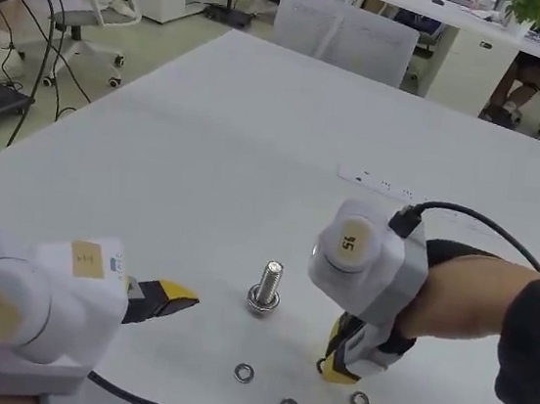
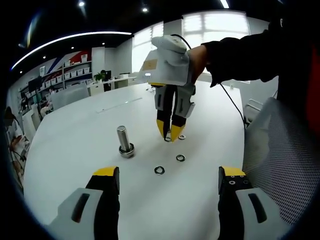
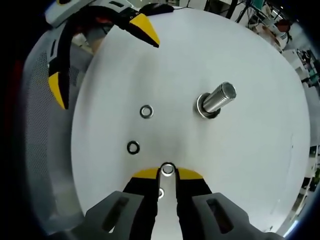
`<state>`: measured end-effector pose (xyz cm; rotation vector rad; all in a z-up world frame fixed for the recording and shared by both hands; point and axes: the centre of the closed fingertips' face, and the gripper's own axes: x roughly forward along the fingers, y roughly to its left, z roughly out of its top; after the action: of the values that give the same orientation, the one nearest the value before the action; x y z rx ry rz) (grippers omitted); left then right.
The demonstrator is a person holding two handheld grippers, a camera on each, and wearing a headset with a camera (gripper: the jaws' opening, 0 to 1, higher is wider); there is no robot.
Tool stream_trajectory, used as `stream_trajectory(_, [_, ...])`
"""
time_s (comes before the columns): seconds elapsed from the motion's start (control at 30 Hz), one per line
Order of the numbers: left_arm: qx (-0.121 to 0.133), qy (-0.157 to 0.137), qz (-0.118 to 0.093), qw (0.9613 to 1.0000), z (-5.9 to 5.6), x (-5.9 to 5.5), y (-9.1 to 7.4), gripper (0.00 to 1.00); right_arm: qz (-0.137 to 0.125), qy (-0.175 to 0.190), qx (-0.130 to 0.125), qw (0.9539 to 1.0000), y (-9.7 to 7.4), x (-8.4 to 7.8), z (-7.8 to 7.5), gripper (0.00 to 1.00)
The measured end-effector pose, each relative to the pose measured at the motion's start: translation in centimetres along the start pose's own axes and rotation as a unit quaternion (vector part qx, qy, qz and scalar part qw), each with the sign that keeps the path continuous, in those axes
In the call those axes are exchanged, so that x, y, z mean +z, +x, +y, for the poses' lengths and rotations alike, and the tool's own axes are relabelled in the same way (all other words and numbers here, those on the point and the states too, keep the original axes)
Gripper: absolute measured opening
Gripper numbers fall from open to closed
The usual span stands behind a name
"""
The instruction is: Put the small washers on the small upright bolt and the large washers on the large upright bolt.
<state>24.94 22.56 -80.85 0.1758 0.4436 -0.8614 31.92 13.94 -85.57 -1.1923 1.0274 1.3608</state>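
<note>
Head view: right gripper (image 1: 333,369) tip-down on the broad white surface (image 1: 255,161), beside the upright bolt (image 1: 265,287).
Its fingers pinch one washer (image 3: 168,169); loose washers (image 1: 244,372) lie nearby; left gripper (image 2: 169,174) fingers wide, at the surface edge.

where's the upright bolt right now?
Head view: the bolt stands mid-table, left of the right gripper pinching a washer, just beyond two loose washers.

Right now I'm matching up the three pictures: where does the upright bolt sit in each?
Head view: bolt at lower centre, left of the right gripper.
Left gripper view: bolt left of centre, above the left jaw.
Right gripper view: bolt upper right of centre.
Shared landmark: the washer between the right gripper's yellow tips.
</note>
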Motion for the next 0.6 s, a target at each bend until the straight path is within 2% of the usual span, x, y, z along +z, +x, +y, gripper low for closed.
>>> stream_trajectory(0.23, [0.0, 0.001, -0.003, 1.0, -0.1, 0.1, 0.0, 0.81, -0.012, 0.001, -0.006, 0.9999, -1.6, 0.7, 0.4, 0.13])
stream_trajectory(0.6, [-0.003, 0.006, -0.004, 1.0, -0.3, 0.3, 0.0, 0.81, -0.021, 0.001, -0.023, 0.9995, -4.2, 0.8, 0.7, 0.13])
